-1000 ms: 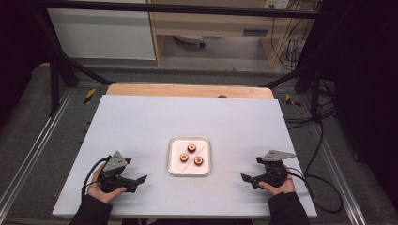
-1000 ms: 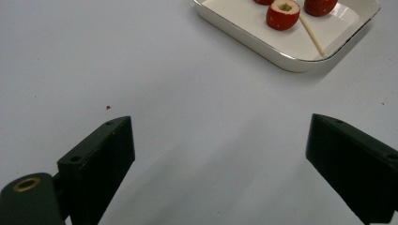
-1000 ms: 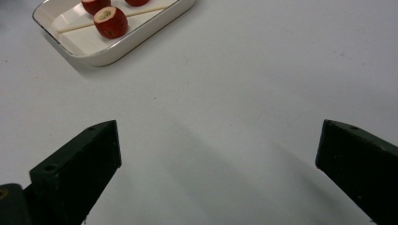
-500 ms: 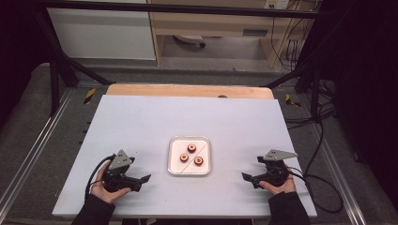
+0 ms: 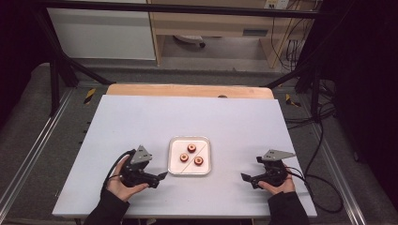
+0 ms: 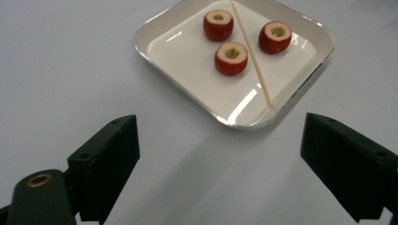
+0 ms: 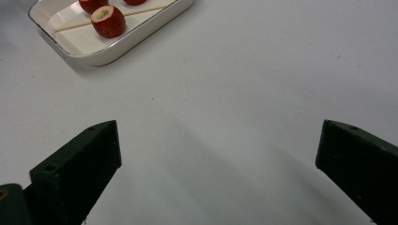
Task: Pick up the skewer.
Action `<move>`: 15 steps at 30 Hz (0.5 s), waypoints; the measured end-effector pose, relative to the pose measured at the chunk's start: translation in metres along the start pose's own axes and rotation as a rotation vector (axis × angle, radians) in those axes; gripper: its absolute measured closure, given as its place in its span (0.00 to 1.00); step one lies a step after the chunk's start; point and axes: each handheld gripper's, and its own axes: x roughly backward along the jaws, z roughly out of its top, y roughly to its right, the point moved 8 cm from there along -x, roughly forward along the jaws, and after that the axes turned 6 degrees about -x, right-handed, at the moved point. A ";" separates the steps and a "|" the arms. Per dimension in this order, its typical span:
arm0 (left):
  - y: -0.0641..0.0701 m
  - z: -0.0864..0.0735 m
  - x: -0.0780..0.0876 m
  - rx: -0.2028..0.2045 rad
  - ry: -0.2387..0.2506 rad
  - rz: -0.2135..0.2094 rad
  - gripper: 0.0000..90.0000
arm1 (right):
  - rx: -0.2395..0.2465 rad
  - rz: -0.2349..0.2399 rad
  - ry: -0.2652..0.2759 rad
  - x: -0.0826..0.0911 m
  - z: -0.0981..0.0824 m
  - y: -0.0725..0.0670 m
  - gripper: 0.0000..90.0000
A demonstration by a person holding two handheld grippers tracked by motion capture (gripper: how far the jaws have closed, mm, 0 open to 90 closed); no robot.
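Observation:
A white square tray lies at the middle front of the white table and holds three red cored fruit pieces and a thin wooden skewer lying diagonally among them. My left gripper hovers just left of the tray, pointing at it. In the left gripper view the tray, the fruit and the skewer lie ahead of the left gripper. Its jaws stand wide, have just been closing slightly, and hold nothing. My right gripper rests open right of the tray, also empty.
The white tabletop stretches bare behind the tray to a wooden strip at its far edge. Cables trail off the right side. Black frame rails stand at the back corners.
My left hand has moved right toward the tray and risen a little, so its jaws now sit close to the tray's left edge. The right hand has stayed put.

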 end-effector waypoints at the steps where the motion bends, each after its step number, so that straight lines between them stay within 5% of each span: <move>1: 0.003 0.004 -0.003 -0.003 -0.003 -0.009 0.15 | 0.000 0.000 0.000 0.000 0.000 0.000 0.01; 11: 0.020 0.029 -0.034 0.007 -0.058 -0.010 0.29 | 0.002 0.001 -0.006 -0.001 -0.001 0.000 0.01; 15: 0.024 0.032 -0.045 0.015 -0.082 -0.005 0.44 | 0.001 0.000 -0.010 -0.002 -0.001 0.000 0.01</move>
